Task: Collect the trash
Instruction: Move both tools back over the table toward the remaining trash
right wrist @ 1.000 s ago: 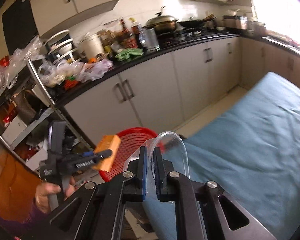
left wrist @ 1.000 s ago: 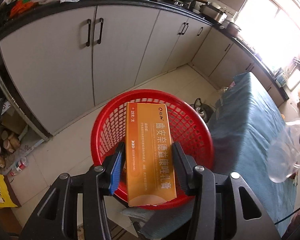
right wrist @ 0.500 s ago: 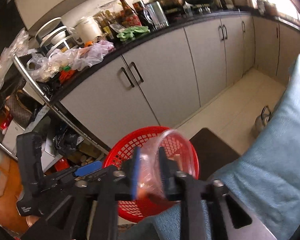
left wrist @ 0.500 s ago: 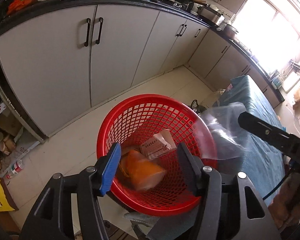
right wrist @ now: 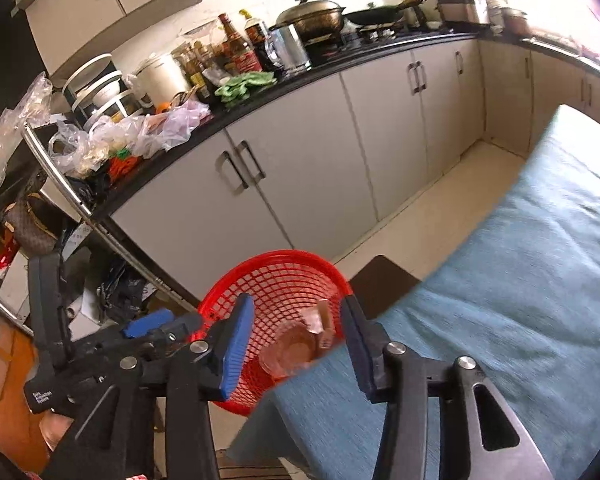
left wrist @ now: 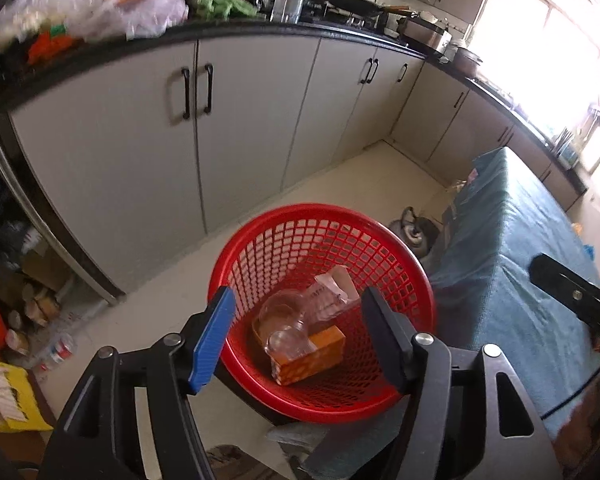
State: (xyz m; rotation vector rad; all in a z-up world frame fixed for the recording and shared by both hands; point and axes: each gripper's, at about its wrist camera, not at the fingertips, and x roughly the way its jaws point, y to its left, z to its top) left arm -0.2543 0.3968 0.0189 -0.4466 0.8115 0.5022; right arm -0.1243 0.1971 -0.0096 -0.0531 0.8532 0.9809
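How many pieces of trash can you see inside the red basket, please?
3, inside the red basket: an orange box at the bottom, a clear plastic cup lying on it, and a pale carton behind. More may be hidden underneath.

Daylight floods in from the window (left wrist: 556, 52) at upper right on my left wrist view; it's blown out to white, with a purple fringe along the lens edge. Right wrist view shows the same glare in its top right corner. Cabinets (left wrist: 228, 140) are evenly lit, no hard shadows. The shelf area (right wrist: 28, 216) at left sits dim. Heavy fisheye bending: the tabletop (right wrist: 300, 80) edge curves and the corners go black. Motion blur smears the bags (left wrist: 100, 16) at top left, and the blue cloth (right wrist: 520, 280) looks soft. The red basket (left wrist: 292, 224) mesh is reasonably sharp on my left view.
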